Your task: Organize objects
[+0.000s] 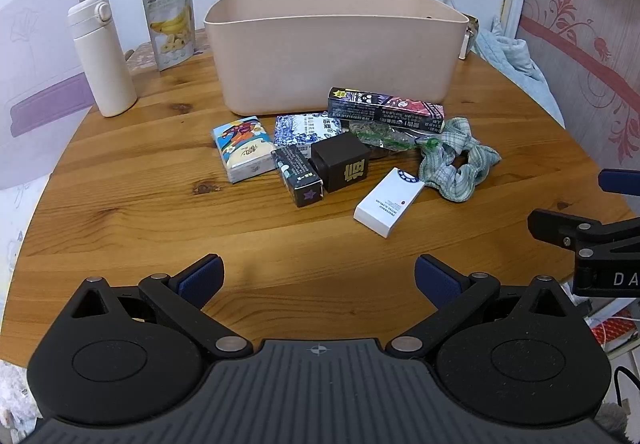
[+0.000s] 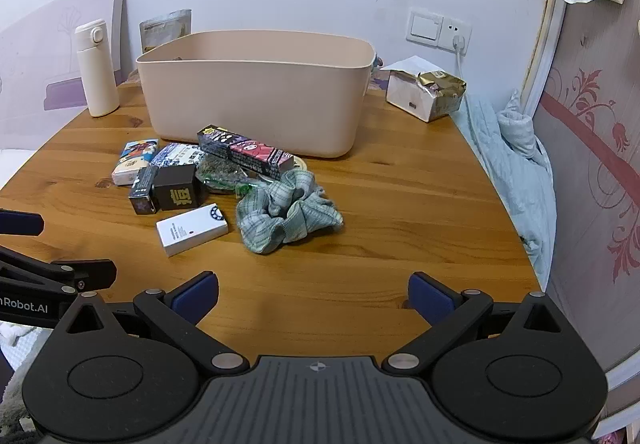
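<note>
I am over a round wooden table (image 1: pixel 120 212) that stands against a white wall. The near half of the table is bare wood, so I have lots of room to move there. The round edge drops off close on my right, where a pale blue cloth (image 2: pixel 516 164) hangs.

At the back sits a big pink plastic tub (image 1: pixel 336 52). A tall cream bottle (image 1: pixel 102 56) stands to its left, near the table edge.

The little things lie in a heap just in front of the tub. A long dark box with red cartoon art (image 1: pixel 386 110) rests on top. A small black cube with a gold sign (image 1: pixel 342 162) touches a thin dark box with a purple star (image 1: pixel 298 176). A flat white box with tiny print (image 1: pixel 388 202) lies nearest to me. I cannot read its words. A green checked scrunchie (image 2: pixel 288 210) sits beside it.

My left claw (image 1: pixel 319 280) is spread wide and holds nothing. My right claw (image 2: pixel 313 294) is spread wide too, with nothing in it. The side of the left one says "Robot.AI".
</note>
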The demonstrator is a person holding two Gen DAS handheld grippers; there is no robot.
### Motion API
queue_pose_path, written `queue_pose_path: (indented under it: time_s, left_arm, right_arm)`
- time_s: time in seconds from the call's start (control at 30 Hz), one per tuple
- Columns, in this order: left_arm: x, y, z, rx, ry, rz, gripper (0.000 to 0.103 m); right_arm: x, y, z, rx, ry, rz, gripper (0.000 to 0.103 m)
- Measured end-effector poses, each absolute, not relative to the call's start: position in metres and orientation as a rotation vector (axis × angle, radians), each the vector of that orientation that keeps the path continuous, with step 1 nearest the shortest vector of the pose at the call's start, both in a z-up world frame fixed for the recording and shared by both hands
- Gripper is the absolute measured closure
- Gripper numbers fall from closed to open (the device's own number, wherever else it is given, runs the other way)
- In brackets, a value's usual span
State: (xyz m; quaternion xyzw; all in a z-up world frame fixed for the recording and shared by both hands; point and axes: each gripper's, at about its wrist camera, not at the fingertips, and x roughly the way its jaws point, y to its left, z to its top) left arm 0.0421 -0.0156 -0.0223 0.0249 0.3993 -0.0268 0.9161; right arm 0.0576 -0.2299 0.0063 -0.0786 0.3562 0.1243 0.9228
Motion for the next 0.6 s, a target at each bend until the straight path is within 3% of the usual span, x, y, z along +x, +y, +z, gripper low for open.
queue_pose_path:
  time_s: [0.6]
  left_arm:
    - [0.074,-0.023,-0.031,0.06,0.845,-0.084,0.0]
  right_arm:
    - [0.086,-0.236,0.003,-0.149,0.728,0.266,0.003]
